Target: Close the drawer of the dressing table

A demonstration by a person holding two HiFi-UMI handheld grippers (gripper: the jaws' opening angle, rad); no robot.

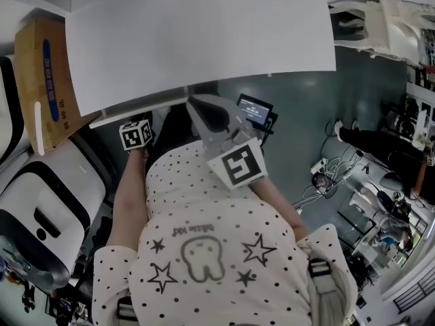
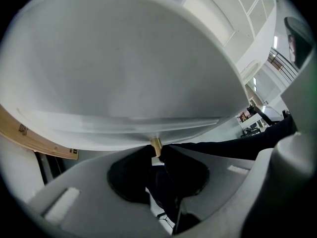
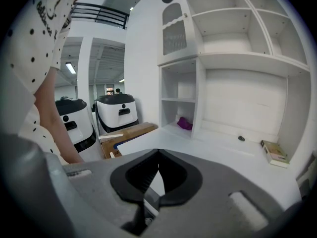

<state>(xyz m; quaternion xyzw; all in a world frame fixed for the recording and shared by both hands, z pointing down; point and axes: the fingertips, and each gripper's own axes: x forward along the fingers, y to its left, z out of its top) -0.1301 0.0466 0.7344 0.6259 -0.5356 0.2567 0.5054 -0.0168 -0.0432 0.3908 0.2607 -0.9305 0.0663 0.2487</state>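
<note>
The white dressing table (image 1: 204,39) fills the top of the head view, and its drawer's front edge (image 1: 136,111) shows as a white strip below the tabletop. In the left gripper view the white drawer front (image 2: 124,83) looms above the jaws. A small brass knob (image 2: 156,145) on it sits pinched between the tips of my left gripper (image 2: 156,151). In the head view only that gripper's marker cube (image 1: 136,136) shows under the drawer edge. My right gripper (image 3: 158,153) hangs above the tabletop, shut and empty; in the head view my right gripper (image 1: 195,102) is at the table's front edge.
A cardboard box (image 1: 44,80) and white-and-black machines (image 1: 41,216) stand to the left. Cables (image 1: 333,175) lie on the floor at right. Behind the tabletop are open shelves (image 3: 233,29) with a purple item (image 3: 184,124) and a small box (image 3: 274,152).
</note>
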